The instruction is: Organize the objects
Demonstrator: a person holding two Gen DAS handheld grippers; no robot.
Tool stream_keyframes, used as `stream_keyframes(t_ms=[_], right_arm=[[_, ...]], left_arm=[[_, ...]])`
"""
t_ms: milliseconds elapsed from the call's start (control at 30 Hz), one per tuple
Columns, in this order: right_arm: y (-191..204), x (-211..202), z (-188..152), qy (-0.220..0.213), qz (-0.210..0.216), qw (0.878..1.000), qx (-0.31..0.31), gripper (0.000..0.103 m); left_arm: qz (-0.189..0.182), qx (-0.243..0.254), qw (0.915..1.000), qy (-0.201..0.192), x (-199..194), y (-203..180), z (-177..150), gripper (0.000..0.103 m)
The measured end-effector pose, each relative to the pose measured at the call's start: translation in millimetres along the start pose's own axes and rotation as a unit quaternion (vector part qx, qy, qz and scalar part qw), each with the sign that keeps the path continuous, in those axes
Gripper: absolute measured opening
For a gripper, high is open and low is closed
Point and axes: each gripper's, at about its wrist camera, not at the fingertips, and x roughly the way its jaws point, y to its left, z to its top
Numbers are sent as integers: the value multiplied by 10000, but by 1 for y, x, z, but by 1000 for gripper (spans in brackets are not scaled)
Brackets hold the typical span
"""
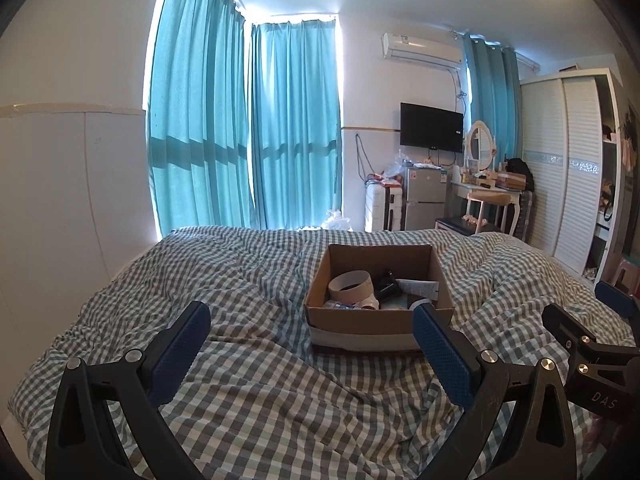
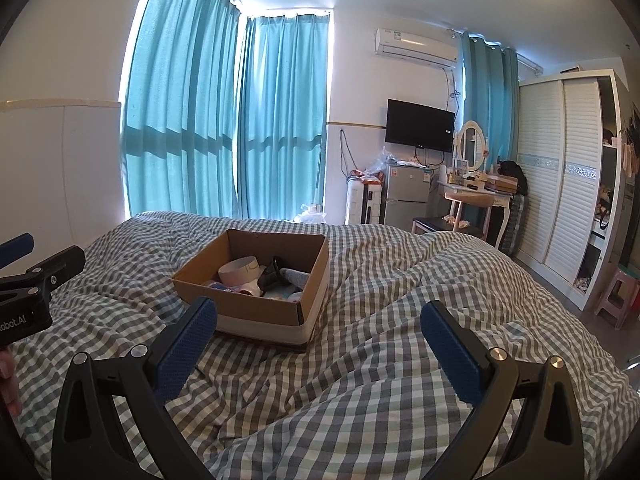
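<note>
You had a bed covered by a rumpled grey-and-white checked quilt (image 1: pixel 256 360) in front of you; one open cardboard box (image 1: pixel 379 322) sat directly on it, slightly sunk into the folds.

"DAS" in pale letters on the black body of the right gripper (image 1: pixel 576 312), seen at the right edge of the left wrist view. "obot.AI", start cut off, on the black body of the left gripper (image 2: pixel 40 264), at the left edge of the right wrist view. Labels on air conditioner (image 1: pixel 420 46) and fridge (image 1: pixel 426 190) too small to read.
</note>
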Motion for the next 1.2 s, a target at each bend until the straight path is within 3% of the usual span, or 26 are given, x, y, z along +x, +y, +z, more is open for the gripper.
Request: stream_keyframes(t_ms=[1200], right_arm=[[3,4,-3,187,-7,9998,-31,102]], left_arm=[[54,170,9997,144,4,-5,-9,103]])
